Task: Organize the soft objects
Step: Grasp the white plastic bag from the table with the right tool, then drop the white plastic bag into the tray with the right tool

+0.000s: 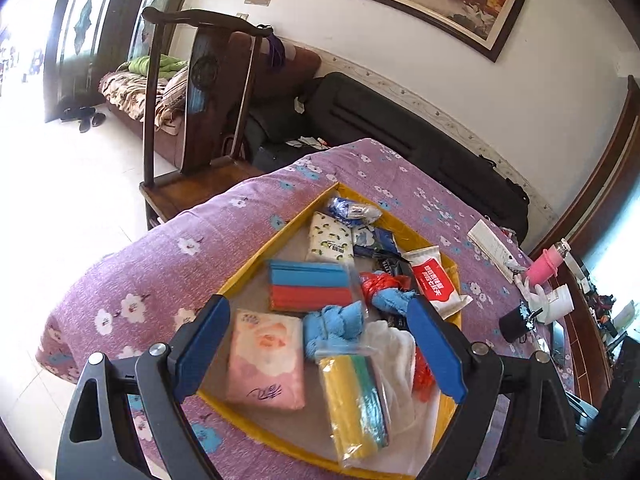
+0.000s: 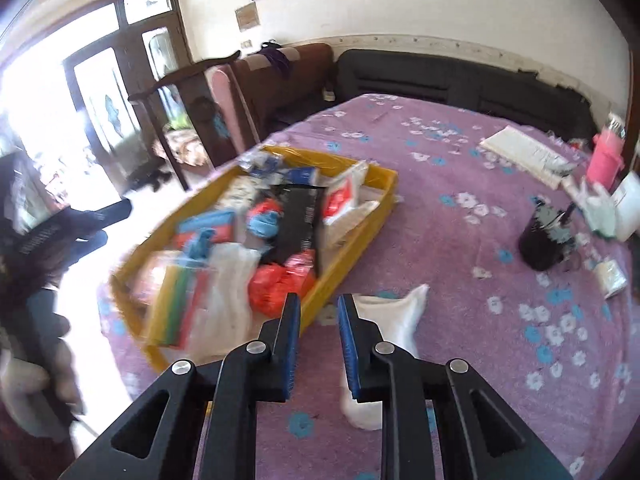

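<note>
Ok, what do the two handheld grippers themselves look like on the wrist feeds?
Both are the same build. The left gripper and right gripper each have two matte black linkage arms with triangular cut-outs and round silver pivot pins. Each finger ends in a flat blue pad; on the right gripper the pads look ribbed. No cables or markings show.

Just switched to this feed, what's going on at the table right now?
A person is sorting soft items with two handheld grippers. The left gripper hangs open over the yellow tray, above the blue towel and the pink tissue pack, gripping nothing. The right gripper is narrowly open and empty beside the tray, with a white sock lying on the purple floral cloth beneath it.
</note>
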